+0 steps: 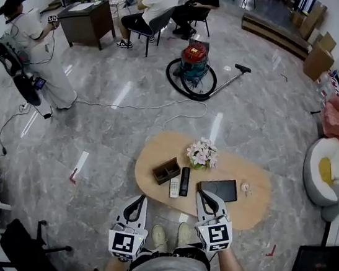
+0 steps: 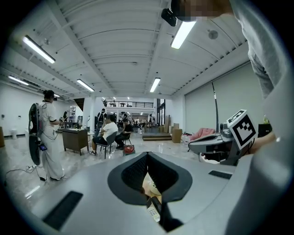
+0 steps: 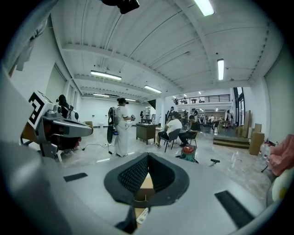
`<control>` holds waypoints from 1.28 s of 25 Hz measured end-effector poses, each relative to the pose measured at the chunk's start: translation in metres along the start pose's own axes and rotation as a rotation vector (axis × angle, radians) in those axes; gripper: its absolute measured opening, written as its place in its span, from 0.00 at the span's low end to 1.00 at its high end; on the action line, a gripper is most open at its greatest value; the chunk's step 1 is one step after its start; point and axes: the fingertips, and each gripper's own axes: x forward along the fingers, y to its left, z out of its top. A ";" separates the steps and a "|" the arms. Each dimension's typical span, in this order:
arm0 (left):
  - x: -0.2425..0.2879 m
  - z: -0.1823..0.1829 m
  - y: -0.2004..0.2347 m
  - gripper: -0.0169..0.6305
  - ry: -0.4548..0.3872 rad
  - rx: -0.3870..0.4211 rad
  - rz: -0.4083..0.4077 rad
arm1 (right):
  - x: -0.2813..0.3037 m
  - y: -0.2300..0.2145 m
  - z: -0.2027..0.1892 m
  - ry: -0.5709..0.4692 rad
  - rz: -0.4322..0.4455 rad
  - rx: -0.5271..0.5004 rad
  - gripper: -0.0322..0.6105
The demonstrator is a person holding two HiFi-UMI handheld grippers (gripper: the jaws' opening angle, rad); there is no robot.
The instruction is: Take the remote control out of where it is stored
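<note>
On the oval wooden table (image 1: 254, 204) stands a small brown storage box (image 1: 166, 171). Just in front of it a white remote (image 1: 174, 187) and a black remote (image 1: 184, 181) lie side by side on the tabletop, outside the box. My left gripper (image 1: 142, 199) hangs off the table's near left edge, shut and holding nothing. My right gripper (image 1: 200, 189) is over the near edge beside a black flat case (image 1: 221, 190), shut and holding nothing. In the left gripper view, the left gripper (image 2: 147, 155) shows a white remote (image 2: 153, 213) below its jaws. The right gripper (image 3: 148, 155) points across the room, with the box (image 3: 140, 198) below.
A bunch of pale flowers (image 1: 202, 154) stands mid-table, with a small white object (image 1: 245, 187) at the right end. A vacuum cleaner (image 1: 195, 65) with hose lies on the floor beyond. People sit and stand at the back. A black office chair (image 1: 23, 249) is at left.
</note>
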 end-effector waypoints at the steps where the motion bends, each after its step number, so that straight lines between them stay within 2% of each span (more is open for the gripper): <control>1: -0.001 0.006 -0.001 0.04 -0.006 0.007 0.001 | -0.003 -0.001 0.005 -0.008 -0.002 -0.002 0.06; 6: -0.002 0.015 -0.006 0.04 -0.024 0.015 0.001 | -0.016 -0.007 0.020 -0.052 -0.019 -0.003 0.06; 18: 0.001 0.034 -0.013 0.04 -0.052 0.031 0.009 | -0.023 -0.013 0.023 -0.058 -0.025 -0.042 0.06; 26: -0.004 0.027 -0.008 0.04 -0.030 0.015 0.021 | -0.022 -0.007 0.023 -0.058 -0.016 -0.038 0.06; 32: -0.004 0.025 -0.008 0.04 -0.047 0.015 0.013 | -0.023 -0.007 0.024 -0.064 -0.023 -0.031 0.06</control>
